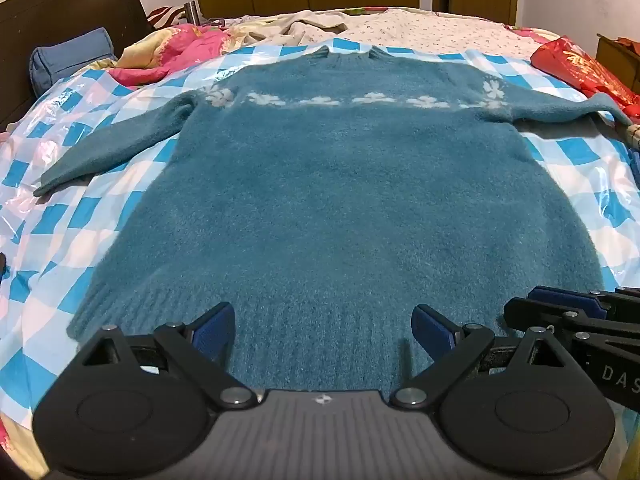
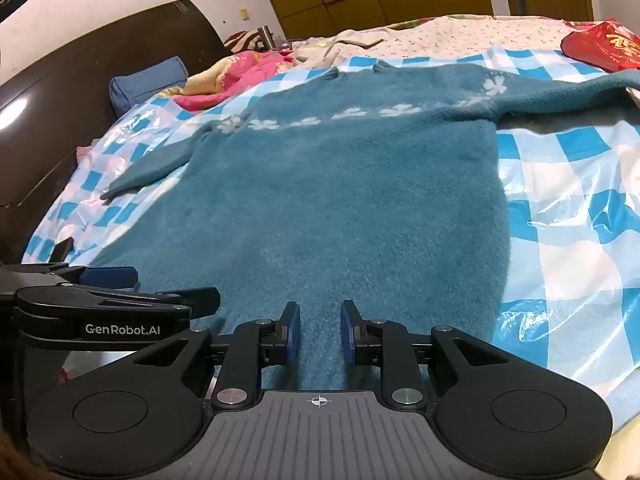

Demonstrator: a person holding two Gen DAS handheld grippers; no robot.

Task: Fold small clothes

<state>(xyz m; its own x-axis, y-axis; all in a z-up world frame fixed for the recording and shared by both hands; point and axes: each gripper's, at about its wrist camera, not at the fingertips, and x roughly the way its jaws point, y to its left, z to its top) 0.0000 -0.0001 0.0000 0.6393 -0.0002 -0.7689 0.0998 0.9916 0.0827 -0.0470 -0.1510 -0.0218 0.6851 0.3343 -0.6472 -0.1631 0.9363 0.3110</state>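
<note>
Both tools (parted) over sweater.

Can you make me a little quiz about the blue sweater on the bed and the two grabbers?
1. True or false: the sweater lies flat with both sleeves spread out.
2. Which gripper is open wider: A) left gripper B) right gripper?
3. Fill in: the row of white shapes on the sweater's chest looks like ____.

Key: 1 true. 2 A. 3 flowers.
</note>
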